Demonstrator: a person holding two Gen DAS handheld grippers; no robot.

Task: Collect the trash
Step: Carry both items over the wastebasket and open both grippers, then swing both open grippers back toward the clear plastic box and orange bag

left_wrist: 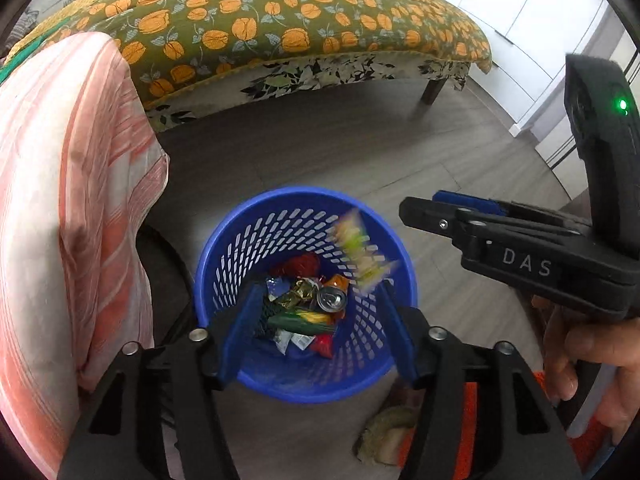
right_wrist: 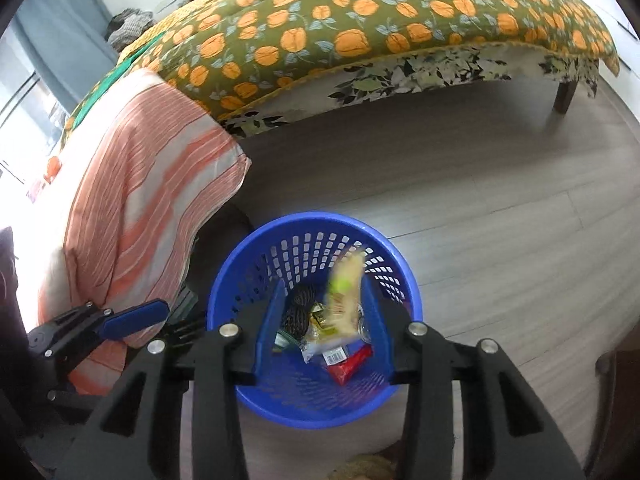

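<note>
A blue slotted trash basket (left_wrist: 224, 248) stands on the grey floor; it also shows in the right wrist view (right_wrist: 248, 264). Inside lie several wrappers, a drink can (left_wrist: 331, 299) and a red packet (right_wrist: 350, 364). A yellow-green wrapper (left_wrist: 360, 254) is blurred in mid-air inside the basket's mouth, also seen in the right wrist view (right_wrist: 342, 300). My left gripper (left_wrist: 316, 316) is open and empty above the basket. My right gripper (right_wrist: 324, 312) is open and empty above the basket, and it shows from the side in the left wrist view (left_wrist: 424, 208).
A bed with an orange-flowered green cover (left_wrist: 256, 28) stands behind the basket. A pink striped cloth (left_wrist: 68, 200) hangs at the left. White cupboards (left_wrist: 520, 20) line the far right. A worn yellowish object (left_wrist: 384, 432) lies on the floor near the basket.
</note>
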